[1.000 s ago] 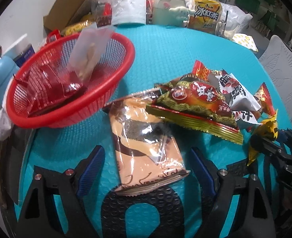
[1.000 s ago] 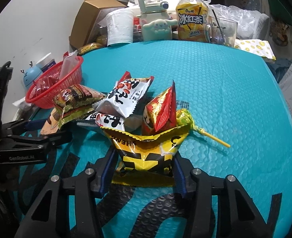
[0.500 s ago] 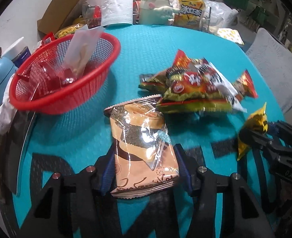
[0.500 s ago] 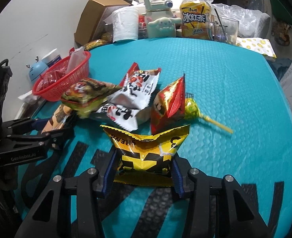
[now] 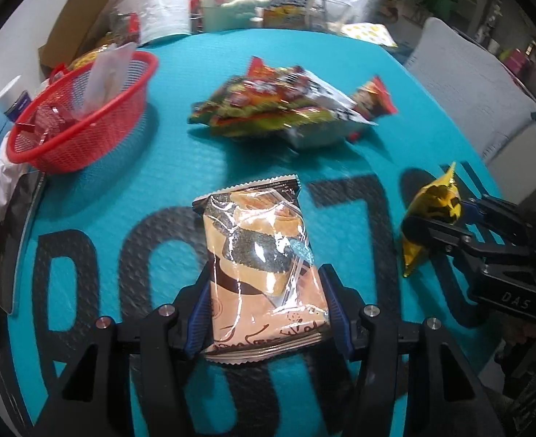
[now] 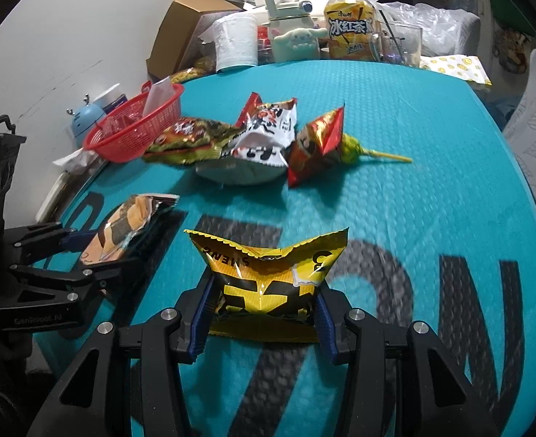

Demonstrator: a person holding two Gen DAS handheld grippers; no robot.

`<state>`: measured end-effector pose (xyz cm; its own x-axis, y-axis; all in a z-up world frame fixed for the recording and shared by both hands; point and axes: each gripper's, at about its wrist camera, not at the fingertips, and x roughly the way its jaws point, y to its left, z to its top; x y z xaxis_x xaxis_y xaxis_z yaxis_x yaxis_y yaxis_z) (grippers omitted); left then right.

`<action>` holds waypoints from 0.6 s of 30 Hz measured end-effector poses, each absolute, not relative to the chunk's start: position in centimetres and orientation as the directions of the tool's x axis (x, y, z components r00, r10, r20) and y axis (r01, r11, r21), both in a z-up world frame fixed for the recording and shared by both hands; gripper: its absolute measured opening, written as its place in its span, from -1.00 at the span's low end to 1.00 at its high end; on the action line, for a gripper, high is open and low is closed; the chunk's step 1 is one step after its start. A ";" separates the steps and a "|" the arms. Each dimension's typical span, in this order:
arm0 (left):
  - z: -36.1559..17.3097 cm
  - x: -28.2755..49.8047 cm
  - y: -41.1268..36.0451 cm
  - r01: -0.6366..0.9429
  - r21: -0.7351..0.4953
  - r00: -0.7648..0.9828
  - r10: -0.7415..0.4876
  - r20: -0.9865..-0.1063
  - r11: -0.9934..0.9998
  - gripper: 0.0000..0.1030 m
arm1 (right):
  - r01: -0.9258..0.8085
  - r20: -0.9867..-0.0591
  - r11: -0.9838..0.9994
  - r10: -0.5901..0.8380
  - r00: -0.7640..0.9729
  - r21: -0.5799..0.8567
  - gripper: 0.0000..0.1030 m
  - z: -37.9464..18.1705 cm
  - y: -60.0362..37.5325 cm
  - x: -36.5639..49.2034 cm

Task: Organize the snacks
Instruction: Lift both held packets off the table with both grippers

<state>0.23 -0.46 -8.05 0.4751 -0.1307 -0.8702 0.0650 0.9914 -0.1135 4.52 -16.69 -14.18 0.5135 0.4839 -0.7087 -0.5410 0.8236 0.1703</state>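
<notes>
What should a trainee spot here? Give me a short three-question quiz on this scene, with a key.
1. True or false: the left gripper is shut on the orange pastry packet.
2. What does the right gripper hold?
A. lollipop
B. yellow snack bag
C. tea bottle
3. Fill in: the red basket stands ____ the snack pile in the right wrist view.

Key: 1 true; 2 B, the yellow snack bag; 3 left of.

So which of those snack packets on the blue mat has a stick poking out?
The green lollipop, lying against the red packet at the pile's right end; the other packets are flat bags.
</notes>
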 end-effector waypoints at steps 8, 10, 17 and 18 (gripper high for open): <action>-8.2 0.0 -2.7 0.147 -0.100 0.447 -0.156 -0.881 0.984 0.05 | -0.551 -0.717 0.818 0.483 0.502 0.166 -0.08 -14.4 -17.6 2.5; -8.4 0.1 -3.3 0.152 -0.076 0.457 -0.138 -0.879 0.985 0.05 | -0.549 -0.716 0.819 0.484 0.503 0.168 -0.06 -14.5 -17.7 2.4; -8.9 1.3 -4.2 0.160 -0.031 0.479 -0.105 -0.872 0.987 0.40 | -0.537 -0.715 0.826 0.480 0.509 0.172 0.00 -14.8 -17.3 2.8; -9.0 1.5 -4.2 0.161 -0.035 0.478 -0.108 -0.872 0.986 0.44 | -0.536 -0.713 0.827 0.481 0.511 0.173 0.00 -14.9 -17.3 2.8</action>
<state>1.45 -4.24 -8.95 0.4783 -0.1084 -0.8715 0.1606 0.9864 -0.0346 2.84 -17.29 -14.88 0.5112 0.4806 -0.7126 -0.5356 0.8265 0.1732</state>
